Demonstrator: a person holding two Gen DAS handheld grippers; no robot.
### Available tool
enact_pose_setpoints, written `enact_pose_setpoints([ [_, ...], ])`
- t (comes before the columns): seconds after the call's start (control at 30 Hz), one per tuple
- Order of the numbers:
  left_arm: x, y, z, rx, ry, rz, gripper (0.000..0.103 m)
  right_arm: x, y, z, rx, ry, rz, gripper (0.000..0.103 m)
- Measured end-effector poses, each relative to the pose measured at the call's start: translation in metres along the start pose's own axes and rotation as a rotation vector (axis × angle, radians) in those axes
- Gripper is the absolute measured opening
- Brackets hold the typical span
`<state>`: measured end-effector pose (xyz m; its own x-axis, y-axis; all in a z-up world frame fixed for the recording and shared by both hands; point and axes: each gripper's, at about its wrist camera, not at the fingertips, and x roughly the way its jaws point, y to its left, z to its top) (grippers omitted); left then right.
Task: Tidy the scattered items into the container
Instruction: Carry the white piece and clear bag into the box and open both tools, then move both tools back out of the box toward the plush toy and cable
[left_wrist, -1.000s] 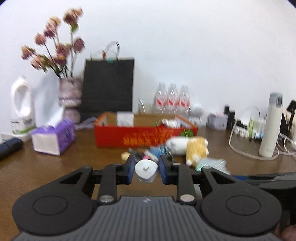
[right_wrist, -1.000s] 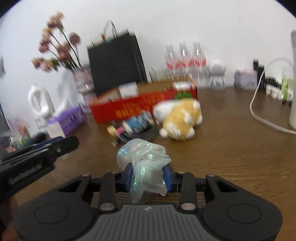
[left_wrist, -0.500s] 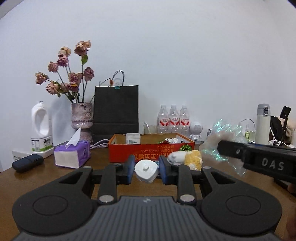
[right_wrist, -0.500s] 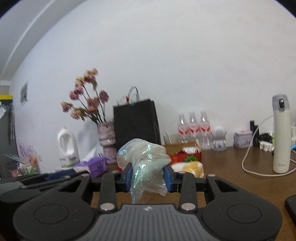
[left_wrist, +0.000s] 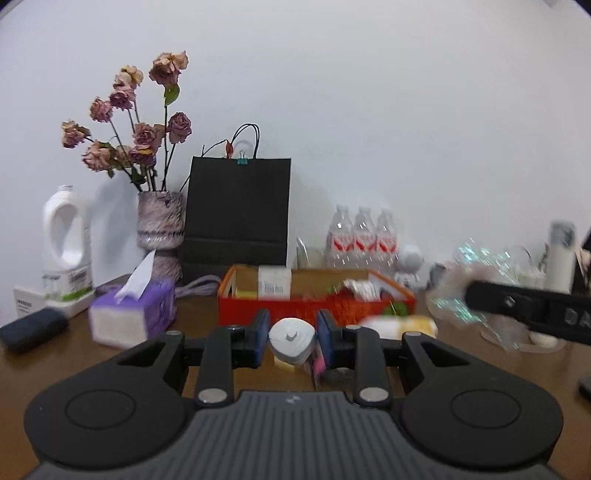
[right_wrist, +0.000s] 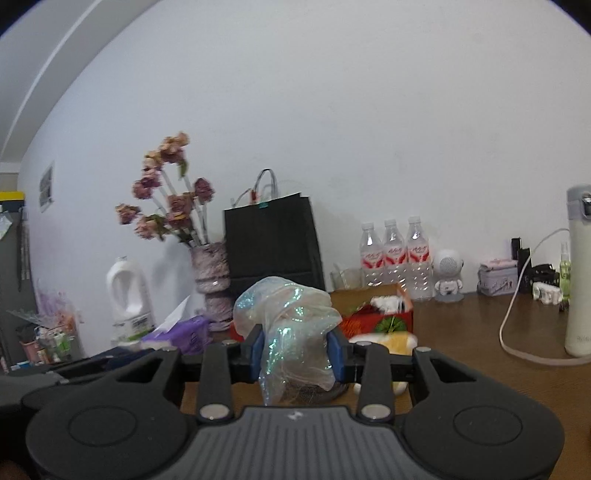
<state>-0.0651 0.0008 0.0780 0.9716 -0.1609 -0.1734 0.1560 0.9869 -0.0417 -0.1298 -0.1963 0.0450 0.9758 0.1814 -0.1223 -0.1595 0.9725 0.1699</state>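
The red open box (left_wrist: 295, 308) sits mid-table and holds several small items; it also shows in the right wrist view (right_wrist: 391, 319). My left gripper (left_wrist: 291, 338) is shut on a small white rounded gadget (left_wrist: 291, 338), held above the table in front of the box. My right gripper (right_wrist: 297, 349) is shut on a crumpled iridescent plastic bag (right_wrist: 288, 325); from the left wrist view that bag (left_wrist: 476, 280) hangs at the right. A yellow and white plush toy (left_wrist: 399, 326) and small items (left_wrist: 317, 363) lie in front of the box.
Behind the box stand a black paper bag (left_wrist: 238, 214), a vase of dried roses (left_wrist: 160, 229), three water bottles (left_wrist: 362, 240) and a small white robot figure (left_wrist: 408, 266). A purple tissue box (left_wrist: 133, 317) and a white jug (left_wrist: 66, 243) are left. A white flask (right_wrist: 578, 273) and a cable (right_wrist: 517, 332) are right.
Both grippers rose from looking down at the table to level views, still holding their items. Since half a second ago both have moved nearer the box.
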Motion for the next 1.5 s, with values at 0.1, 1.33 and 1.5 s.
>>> enact_pose_setpoints([
  [0.1,0.067,0.009,0.024,0.008,0.077,-0.023,0.029,0.046,-0.017,0.028,0.027,0.029,0.02,0.035],
  [1.33,0.351,0.061,0.088,0.122,0.655,0.027,0.087,0.45,-0.076,0.085,0.093,0.798,-0.107,0.078],
  [1.5,0.322,0.06,0.115,0.029,0.704,0.055,0.091,0.41,-0.071,0.113,0.084,0.802,-0.109,0.081],
])
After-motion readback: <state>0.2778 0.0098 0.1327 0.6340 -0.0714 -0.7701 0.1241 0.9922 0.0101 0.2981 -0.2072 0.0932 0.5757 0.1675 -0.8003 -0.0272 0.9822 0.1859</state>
